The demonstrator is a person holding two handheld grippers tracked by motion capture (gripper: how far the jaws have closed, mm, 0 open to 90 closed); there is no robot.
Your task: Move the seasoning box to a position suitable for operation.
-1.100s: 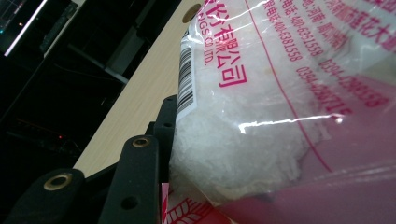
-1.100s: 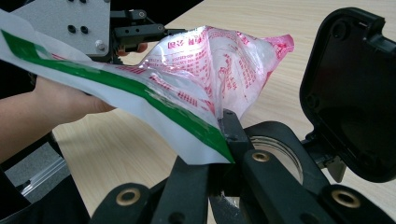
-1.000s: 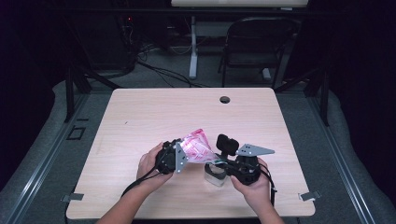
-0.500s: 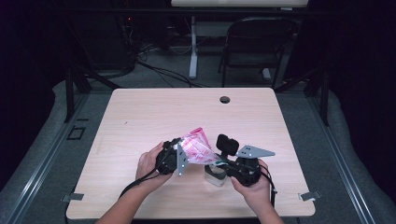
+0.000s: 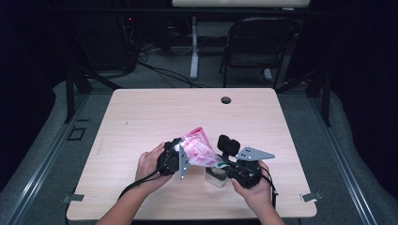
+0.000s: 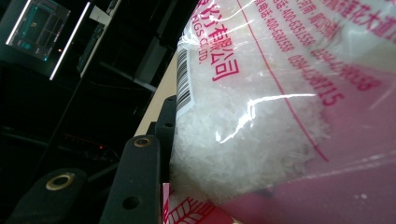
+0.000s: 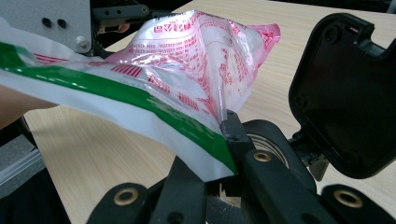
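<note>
"Where was the bag [image 5: 199, 149] at that moment?"

"Lifted over the near part of the wooden table [image 5: 141, 117], stretched between the two grippers. It was a clear plastic bag with pink and red print and a green stripe along one edge, and it held white grains."

"What was the left gripper [image 5: 174, 159] doing?"

"It pressed against the bag's left side. In the left gripper view one black jaw lay flat against the plastic beside the barcode, but the other jaw was hidden behind the bag, so I could not tell whether it was clamped."

"And the right gripper [image 7: 223, 140]?"

"Its jaws were pinched together on the bag's green-striped edge; the right gripper view showed the plastic caught between the two black fingers [image 7: 236, 135]."

"Anything under the bag?"

"A small clear container [image 5: 217, 174] stood on the table just beside the right gripper, below the bag's lower corner. Its black lid [image 5: 228, 145] was hinged open and stood up behind it. From above, the container's contents were too small to make out."

"And farther off?"

"A round cable hole [image 5: 226, 100] near the table's far edge, well apart from everything."
</note>
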